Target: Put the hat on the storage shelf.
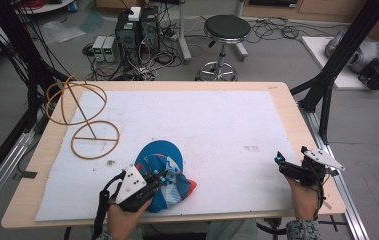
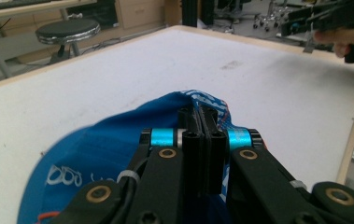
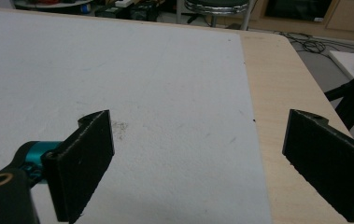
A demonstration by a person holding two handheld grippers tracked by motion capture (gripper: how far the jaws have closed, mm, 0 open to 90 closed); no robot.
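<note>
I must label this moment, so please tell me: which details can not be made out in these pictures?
- Cap: its near part is hidden under the left gripper in the high view.
- White print on the cap: blurred in the left gripper view, unreadable.
- Right gripper: too small in the high view to judge its jaws.

Black grippers with cyan barrels, brass pivot pins, black fingers [image 3: 83, 163], grey three-cornered plates, trailing black cables.

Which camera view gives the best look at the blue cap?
The high view: the whole blue cap lies on the white mat, its edge pinched by the left gripper. The left gripper view shows part of its fabric close up.
</note>
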